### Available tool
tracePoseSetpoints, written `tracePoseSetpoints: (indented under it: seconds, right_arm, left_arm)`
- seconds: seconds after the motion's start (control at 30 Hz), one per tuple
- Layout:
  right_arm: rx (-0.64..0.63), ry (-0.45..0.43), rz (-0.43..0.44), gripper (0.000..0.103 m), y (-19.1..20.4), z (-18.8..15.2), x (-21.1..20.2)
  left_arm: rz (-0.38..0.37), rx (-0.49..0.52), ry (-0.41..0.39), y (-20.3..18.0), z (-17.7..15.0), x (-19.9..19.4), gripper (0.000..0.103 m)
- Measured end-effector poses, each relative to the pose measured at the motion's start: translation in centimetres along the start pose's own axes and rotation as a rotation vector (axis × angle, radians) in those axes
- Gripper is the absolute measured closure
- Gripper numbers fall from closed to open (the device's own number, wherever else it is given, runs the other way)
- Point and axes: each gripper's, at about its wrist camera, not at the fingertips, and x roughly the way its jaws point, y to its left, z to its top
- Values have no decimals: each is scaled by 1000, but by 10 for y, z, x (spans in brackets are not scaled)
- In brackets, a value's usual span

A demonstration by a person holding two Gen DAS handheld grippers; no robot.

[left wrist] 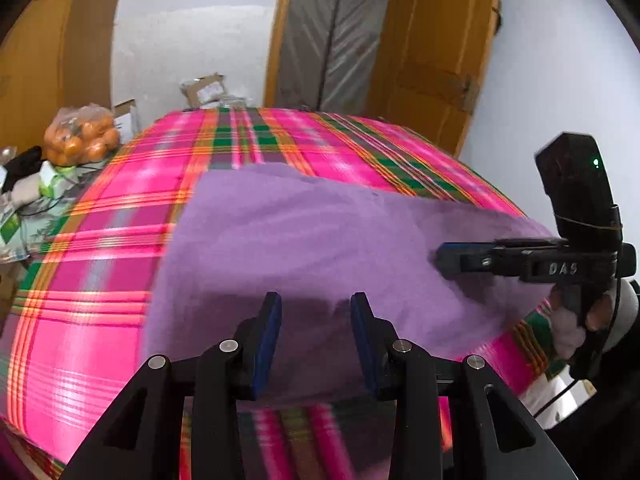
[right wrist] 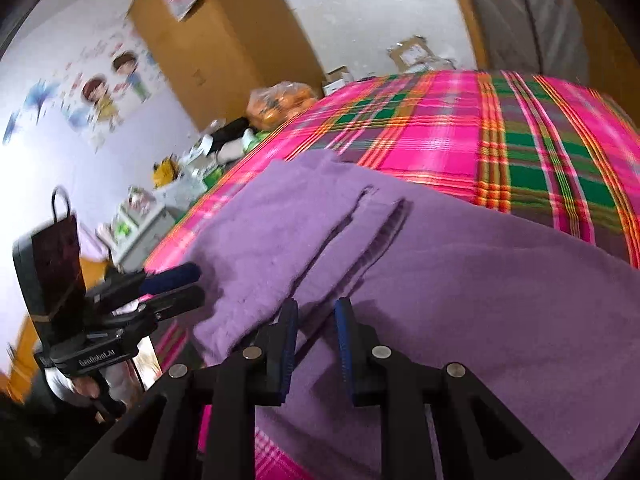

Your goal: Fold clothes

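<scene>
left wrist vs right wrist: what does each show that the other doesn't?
Left wrist only: the right gripper side-on over the purple garment, fingers close together.
Right wrist only: cartoon wall stickers and two parallel folded edges in the garment; the left gripper at its near corner.
Both: the plaid bedcover, the bag of oranges, and open fingers above the garment.

purple garment [left wrist: 304, 240], pink-green plaid bedcover [left wrist: 100, 240]
</scene>
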Motion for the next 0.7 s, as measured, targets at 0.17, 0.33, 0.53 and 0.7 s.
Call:
tracePoseSetpoints:
  seconds: [0.17, 0.33, 0.53, 0.7]
  right_arm:
    - [126, -19, 1, 74, -22, 18, 7]
    - [176, -23, 1, 72, -31, 32, 19]
    - [202, -5, -5, 68, -32, 36, 32]
    - [206, -4, -9, 68, -35, 42, 37]
  left_arm:
    - [71, -92, -18, 39, 18, 1, 66]
    - [79, -140, 18, 69, 48, 22, 66]
    - [-8, -207, 81, 92, 78, 68, 66]
    - [-44, -254, 154, 102, 85, 97, 66]
